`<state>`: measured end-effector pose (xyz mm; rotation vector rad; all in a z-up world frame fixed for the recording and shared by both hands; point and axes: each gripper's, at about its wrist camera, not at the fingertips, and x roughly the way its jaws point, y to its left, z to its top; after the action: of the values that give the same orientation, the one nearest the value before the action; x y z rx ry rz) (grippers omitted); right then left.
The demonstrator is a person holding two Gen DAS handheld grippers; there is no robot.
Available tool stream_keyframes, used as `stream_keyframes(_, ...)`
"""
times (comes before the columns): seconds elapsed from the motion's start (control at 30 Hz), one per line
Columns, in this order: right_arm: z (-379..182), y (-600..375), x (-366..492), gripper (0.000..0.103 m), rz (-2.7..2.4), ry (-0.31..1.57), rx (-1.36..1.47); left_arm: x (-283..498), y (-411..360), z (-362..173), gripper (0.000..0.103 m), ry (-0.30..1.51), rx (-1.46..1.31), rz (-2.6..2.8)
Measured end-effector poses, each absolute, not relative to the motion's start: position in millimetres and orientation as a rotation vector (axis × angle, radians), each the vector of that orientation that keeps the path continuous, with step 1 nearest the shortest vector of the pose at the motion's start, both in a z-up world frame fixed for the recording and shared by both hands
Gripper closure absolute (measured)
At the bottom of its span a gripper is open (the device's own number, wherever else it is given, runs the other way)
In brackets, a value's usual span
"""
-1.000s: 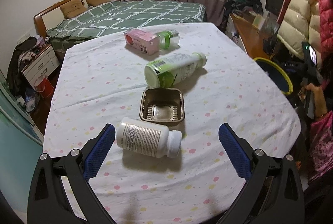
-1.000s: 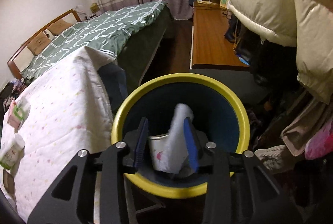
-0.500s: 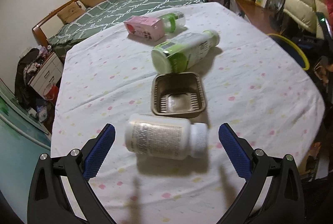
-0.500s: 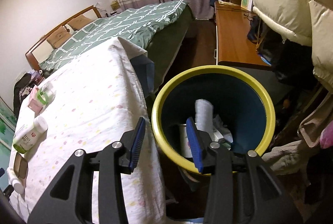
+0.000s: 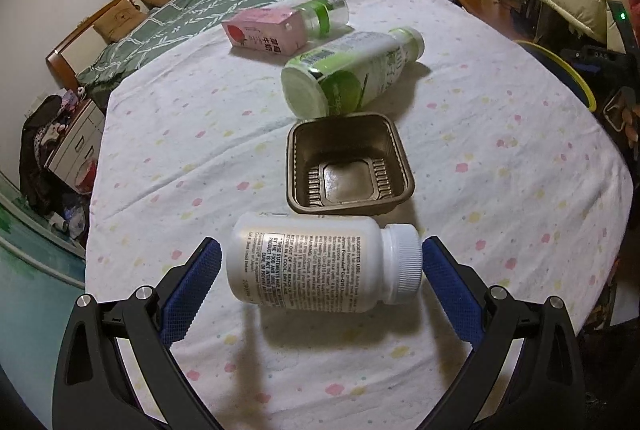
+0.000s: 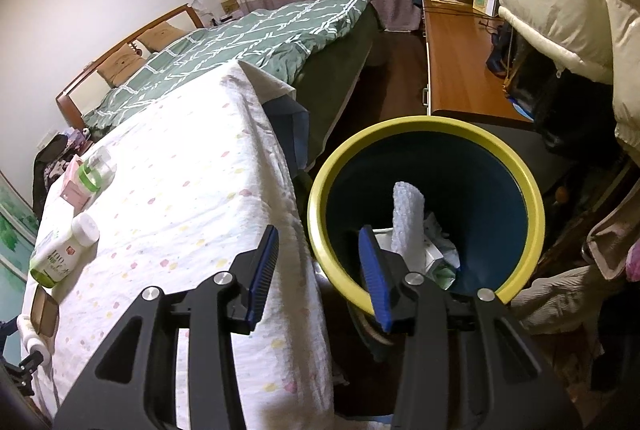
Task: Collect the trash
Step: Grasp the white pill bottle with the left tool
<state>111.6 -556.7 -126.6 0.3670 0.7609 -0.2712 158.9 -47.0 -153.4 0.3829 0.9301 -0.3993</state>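
Partly done: yellow-rimmed dark blue plastic bin (image 6: 520, 174) at 3 o'clock of the table holds crumpled white wrappers (image 6: 408, 218); right gripper (image 6: 320, 272) stands apart, empty. Left: green-labelled bottle (image 5: 352, 72), pink carton (image 5: 266, 32), brown tray (image 5: 348, 166), white pill bottle (image 5: 320, 266) between the left gripper's (image 5: 320, 282) spread pads, unclamped.

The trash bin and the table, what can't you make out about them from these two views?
- Trash bin, right wrist view: its near rim and part of its contents sit behind the right gripper; its base is hidden.
- Trash bin, left wrist view: only a sliver of yellow rim shows at the table edge.
- White pill bottle, left wrist view: label print too small to read fully.
- Brown tray, right wrist view: tiny, interior unreadable.
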Motion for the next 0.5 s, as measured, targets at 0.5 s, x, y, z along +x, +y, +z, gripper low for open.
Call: stream_keyframes(0.5, -118.6, -561.6, 96.3, 0.063, -0.26, 0.725, 0.379, 139.2, -63.9, -128.2, 0.019, 0.907, 0.365, -0.486)
